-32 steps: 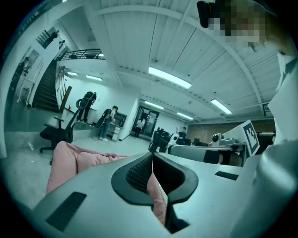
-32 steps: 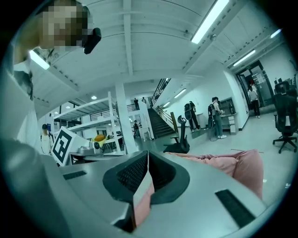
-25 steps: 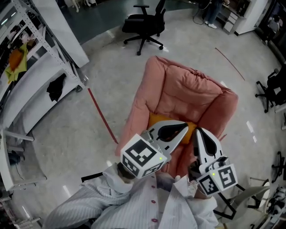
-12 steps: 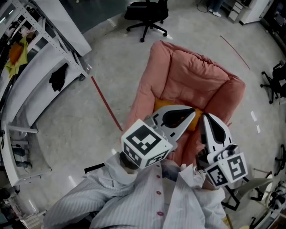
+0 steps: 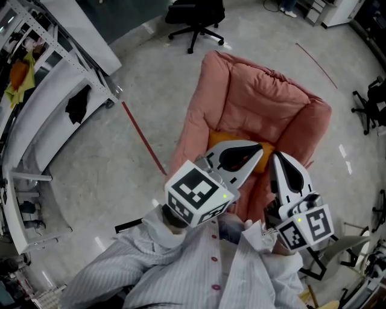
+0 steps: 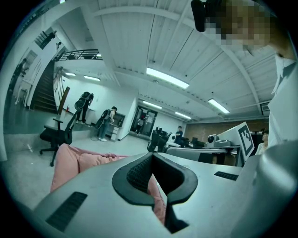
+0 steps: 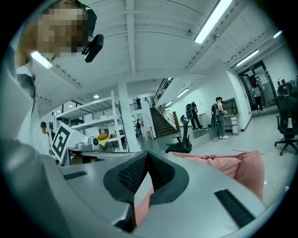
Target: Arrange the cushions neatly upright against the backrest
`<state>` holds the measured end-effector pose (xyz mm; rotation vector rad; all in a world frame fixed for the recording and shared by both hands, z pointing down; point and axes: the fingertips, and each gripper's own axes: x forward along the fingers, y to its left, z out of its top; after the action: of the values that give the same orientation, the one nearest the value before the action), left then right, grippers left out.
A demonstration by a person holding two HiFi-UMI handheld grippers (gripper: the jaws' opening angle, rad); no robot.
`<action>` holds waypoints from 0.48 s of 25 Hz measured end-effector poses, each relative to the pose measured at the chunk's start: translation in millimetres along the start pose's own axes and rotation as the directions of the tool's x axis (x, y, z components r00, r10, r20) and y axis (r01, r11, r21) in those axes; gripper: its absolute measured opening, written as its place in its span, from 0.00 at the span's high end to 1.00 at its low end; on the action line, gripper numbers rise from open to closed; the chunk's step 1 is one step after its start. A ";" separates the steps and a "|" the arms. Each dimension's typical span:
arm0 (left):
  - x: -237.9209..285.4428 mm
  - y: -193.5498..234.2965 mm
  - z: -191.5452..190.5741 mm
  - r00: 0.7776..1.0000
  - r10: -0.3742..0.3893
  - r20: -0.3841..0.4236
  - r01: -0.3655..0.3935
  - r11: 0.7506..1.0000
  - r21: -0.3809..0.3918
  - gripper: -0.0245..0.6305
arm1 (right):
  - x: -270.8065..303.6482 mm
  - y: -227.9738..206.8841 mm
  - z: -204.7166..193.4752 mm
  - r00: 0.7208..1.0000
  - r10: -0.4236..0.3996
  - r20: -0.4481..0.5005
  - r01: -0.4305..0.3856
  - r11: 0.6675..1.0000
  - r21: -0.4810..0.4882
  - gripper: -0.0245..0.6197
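A pink padded armchair [image 5: 259, 102] stands on the grey floor, its backrest toward the top right of the head view. An orange cushion [image 5: 216, 139] lies flat on its seat, mostly hidden behind my grippers. My left gripper [image 5: 259, 151] is shut and empty, its tip over the cushion. Just to the right my right gripper [image 5: 275, 157] is also shut, with nothing held. In the left gripper view the left gripper [image 6: 152, 156] shows closed jaws with the pink armchair [image 6: 77, 160] beyond them. The right gripper [image 7: 148, 154] likewise points level over the armchair [image 7: 233, 169].
A black office chair [image 5: 196, 15] stands beyond the armchair. White shelving [image 5: 54, 78] runs along the left, with a red floor line [image 5: 142, 142] beside it. Another dark chair [image 5: 371, 102] is at the right edge. People stand far off [image 6: 104, 123].
The head view has shifted slightly, so the armchair sits a bit lower and further right in the picture. Both grippers stay shut and keep their place in front of me.
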<state>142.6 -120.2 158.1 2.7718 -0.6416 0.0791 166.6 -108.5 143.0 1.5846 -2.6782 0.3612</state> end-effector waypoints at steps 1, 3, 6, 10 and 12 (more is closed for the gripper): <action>-0.3 1.2 -0.3 1.000 0.001 -0.002 -0.001 1.000 0.001 0.95 | 0.8 0.2 -0.4 1.000 0.000 0.000 0.000 1.000 0.002 0.94; -1.2 3.5 -0.3 1.000 0.004 -0.004 -0.004 1.000 0.002 0.95 | 2.2 0.7 -0.7 1.000 -0.001 -0.002 0.001 1.000 0.004 0.94; -2.1 6.6 0.9 1.000 0.007 -0.003 -0.007 1.000 -0.001 0.95 | 3.6 1.0 -0.4 1.000 -0.003 -0.005 0.003 1.000 0.004 0.94; -1.6 10.1 0.6 1.000 0.011 -0.004 -0.011 1.000 -0.001 0.95 | 5.3 -0.4 -1.1 1.000 -0.004 -0.006 0.005 1.000 0.005 0.94; -1.9 11.4 1.5 1.000 0.010 -0.004 -0.010 1.000 -0.001 0.95 | 6.7 0.0 -0.5 1.000 -0.004 -0.005 0.004 1.000 0.006 0.94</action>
<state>136.0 -129.7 159.6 2.7674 -0.6541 0.0859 163.3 -114.2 144.3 1.5875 -2.6726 0.3734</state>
